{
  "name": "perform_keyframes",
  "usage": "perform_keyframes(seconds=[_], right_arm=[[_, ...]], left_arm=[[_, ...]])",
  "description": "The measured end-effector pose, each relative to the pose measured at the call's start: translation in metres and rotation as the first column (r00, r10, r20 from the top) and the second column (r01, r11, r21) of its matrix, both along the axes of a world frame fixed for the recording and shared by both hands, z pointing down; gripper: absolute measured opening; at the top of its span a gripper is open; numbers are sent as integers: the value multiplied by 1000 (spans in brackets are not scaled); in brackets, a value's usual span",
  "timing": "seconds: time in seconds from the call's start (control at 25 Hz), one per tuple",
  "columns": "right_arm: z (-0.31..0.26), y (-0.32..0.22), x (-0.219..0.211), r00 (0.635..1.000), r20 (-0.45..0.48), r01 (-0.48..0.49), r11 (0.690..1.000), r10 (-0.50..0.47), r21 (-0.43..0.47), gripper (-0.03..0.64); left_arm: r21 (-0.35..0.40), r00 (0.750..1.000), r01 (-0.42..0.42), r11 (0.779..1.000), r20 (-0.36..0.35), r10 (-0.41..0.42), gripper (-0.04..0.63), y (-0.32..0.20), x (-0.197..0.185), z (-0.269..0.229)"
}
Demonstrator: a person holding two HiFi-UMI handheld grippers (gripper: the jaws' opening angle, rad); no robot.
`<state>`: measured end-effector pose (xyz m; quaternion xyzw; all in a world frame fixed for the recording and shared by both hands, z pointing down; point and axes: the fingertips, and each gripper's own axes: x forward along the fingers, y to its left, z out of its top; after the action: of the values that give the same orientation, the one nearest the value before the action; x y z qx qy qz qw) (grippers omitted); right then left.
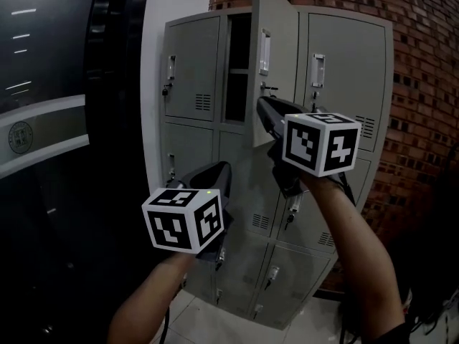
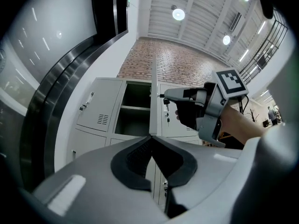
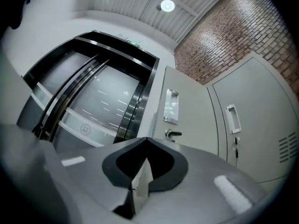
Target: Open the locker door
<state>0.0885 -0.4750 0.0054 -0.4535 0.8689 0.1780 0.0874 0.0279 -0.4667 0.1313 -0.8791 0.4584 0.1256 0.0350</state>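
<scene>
The grey locker bank (image 1: 193, 70) has its top middle door (image 1: 276, 41) swung out toward me, showing a dark compartment with a shelf (image 1: 239, 70). My right gripper (image 1: 260, 102) is at the door's free edge, just below the latch knob (image 1: 269, 88). In the right gripper view, the right gripper (image 3: 145, 139) is shut, with the door's pale edge (image 3: 140, 181) pinched between the pads. The door's outer face (image 3: 187, 115) fills that view. My left gripper (image 1: 222, 167) hangs lower, off the lockers. Its jaws (image 2: 152, 139) are shut on nothing.
A red brick wall (image 1: 423, 84) stands behind and to the right of the lockers. On the left is a dark curved glass wall (image 1: 57, 120). Keys hang in the locks of the lower doors (image 1: 292, 210). Pale floor tiles (image 1: 215, 321) lie below.
</scene>
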Motion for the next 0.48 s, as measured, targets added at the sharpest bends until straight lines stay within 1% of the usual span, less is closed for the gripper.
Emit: perform_keyframes(seconds=[0.2,0.32,0.48], right_arm=[[40,25,3,1000,-11,5,999,-6,-49,3],[62,43,0,999,-33,-9,999,8,-48,3],[88,70,-7,999,-32,-16,998,14,-64,3]], left_arm=[[-23,1000,23,999,14,-23,5,28,4,12],[-35,999,33,999,27,-32,5,43,2,20],[-36,998,51,998,35,-50,5,66,-6,22]])
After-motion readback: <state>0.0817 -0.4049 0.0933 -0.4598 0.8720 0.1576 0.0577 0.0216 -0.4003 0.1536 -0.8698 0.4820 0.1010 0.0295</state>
